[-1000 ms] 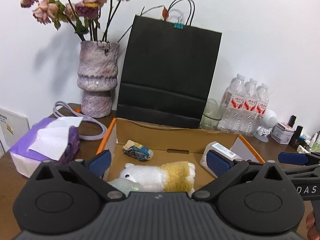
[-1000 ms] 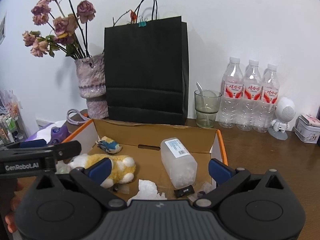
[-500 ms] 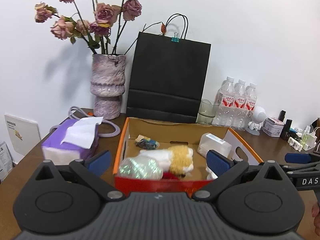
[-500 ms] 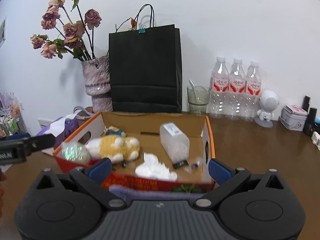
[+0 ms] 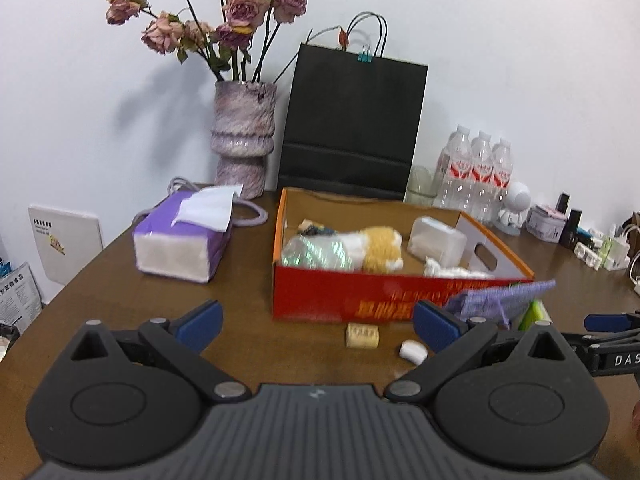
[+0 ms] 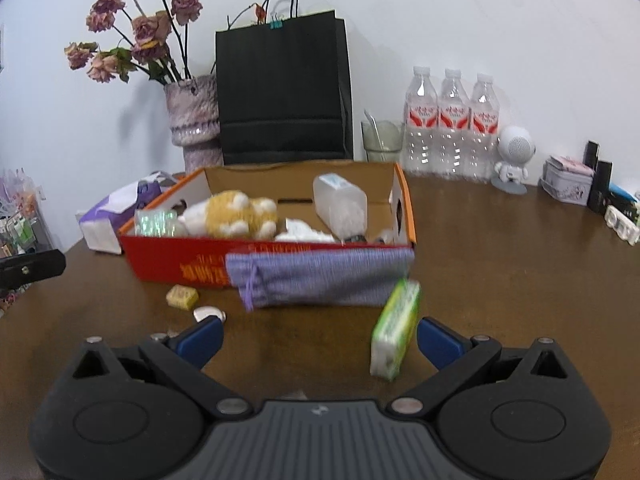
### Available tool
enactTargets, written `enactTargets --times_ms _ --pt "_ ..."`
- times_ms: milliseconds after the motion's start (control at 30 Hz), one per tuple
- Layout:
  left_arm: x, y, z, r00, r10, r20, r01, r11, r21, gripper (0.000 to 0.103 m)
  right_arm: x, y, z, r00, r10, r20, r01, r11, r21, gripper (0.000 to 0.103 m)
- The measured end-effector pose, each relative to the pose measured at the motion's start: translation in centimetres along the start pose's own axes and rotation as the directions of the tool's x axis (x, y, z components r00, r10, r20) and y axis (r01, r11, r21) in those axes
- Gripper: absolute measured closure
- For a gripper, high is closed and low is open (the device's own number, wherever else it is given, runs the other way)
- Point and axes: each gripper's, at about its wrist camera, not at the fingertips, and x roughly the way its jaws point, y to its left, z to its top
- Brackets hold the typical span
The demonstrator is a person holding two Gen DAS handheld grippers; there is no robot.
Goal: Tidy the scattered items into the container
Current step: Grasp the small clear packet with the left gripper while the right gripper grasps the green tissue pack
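In the left wrist view, our left gripper point(image 5: 316, 322) is spread wide and holds nothing; the red box point(image 5: 344, 296) sits center frame, with a yellow block point(image 5: 362, 335) and a white piece point(image 5: 413, 350) loose just below it, between the jaws

In the right wrist view, our right gripper point(image 6: 320, 338) also gapes empty; the green packet point(image 6: 396, 332) lies lengthwise just inside its right finger, the purple pouch point(image 6: 320, 278) crosswise above, so we judge the right hand nearer those 2

Each tool point(image 5: 316, 322) has a black ribbed body, two round discs, silver screws and blue finger pads point(image 6: 200, 339) (the right tool point(image 6: 320, 340) looks the same).
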Motion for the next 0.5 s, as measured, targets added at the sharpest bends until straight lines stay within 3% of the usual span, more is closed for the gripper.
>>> enactTargets --times_ms 500 --pt "2.0 0.6 -2.9 0.995 -0.012 -0.099 0.013 1.000 0.008 0.000 2.3 -0.7 -3.1 0.997 -0.045 -0.057 0.044 0.999 -0.022 0.000"
